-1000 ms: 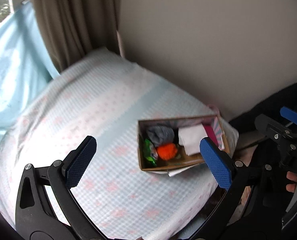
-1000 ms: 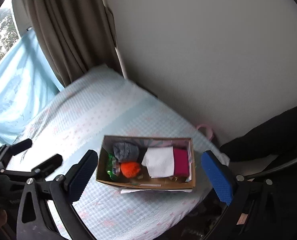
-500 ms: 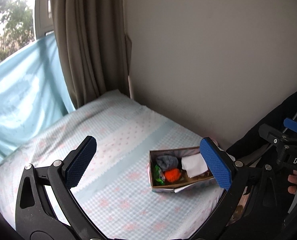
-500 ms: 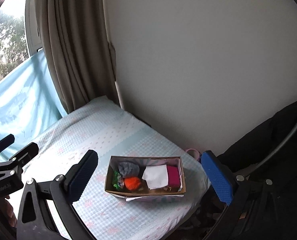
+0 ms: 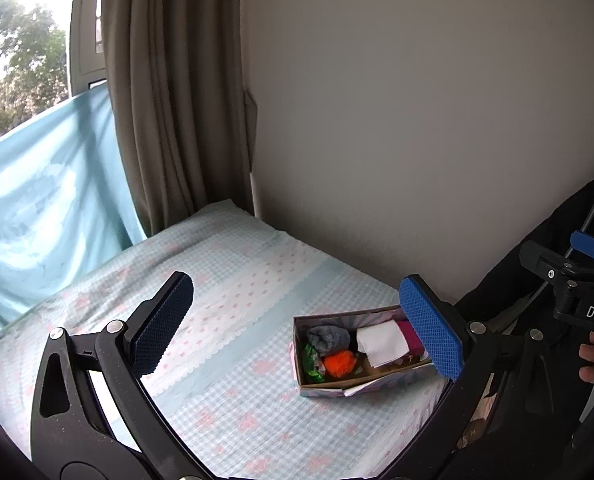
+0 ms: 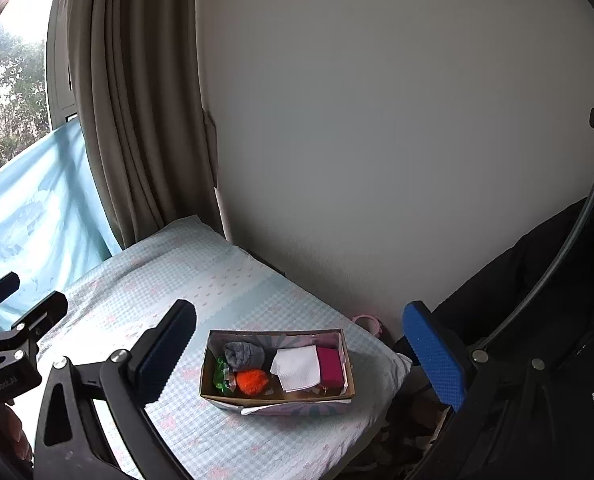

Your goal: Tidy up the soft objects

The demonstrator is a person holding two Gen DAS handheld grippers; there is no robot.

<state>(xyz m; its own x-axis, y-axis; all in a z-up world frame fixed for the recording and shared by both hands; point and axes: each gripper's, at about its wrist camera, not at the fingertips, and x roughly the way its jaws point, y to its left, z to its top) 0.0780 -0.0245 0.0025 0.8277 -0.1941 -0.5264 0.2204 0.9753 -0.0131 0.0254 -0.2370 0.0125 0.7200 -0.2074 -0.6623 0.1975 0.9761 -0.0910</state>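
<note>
A cardboard box (image 5: 321,389) (image 6: 273,399) sits on the bed near its right edge. It holds a grey sock (image 5: 329,338) (image 6: 243,353), an orange pom-pom (image 5: 339,363) (image 6: 252,381), a green item (image 5: 311,362) (image 6: 219,374), a white cloth (image 5: 381,344) (image 6: 297,368) and a pink cloth (image 5: 412,338) (image 6: 329,365). My left gripper (image 5: 297,328) is open and empty, held well back above the bed. My right gripper (image 6: 301,354) is open and empty, held high and back from the box.
The bed (image 5: 225,280) (image 6: 201,280) has a pale blue checked cover. A beige curtain (image 5: 169,92) and a light blue sheet (image 5: 45,200) stand at the back left, a plain wall (image 5: 417,100) behind. Dark clothing (image 6: 537,288) is at the right.
Both grippers have pulled up and back from the box, which now looks smaller and farther. Both stay open. The box contents are unchanged.
</note>
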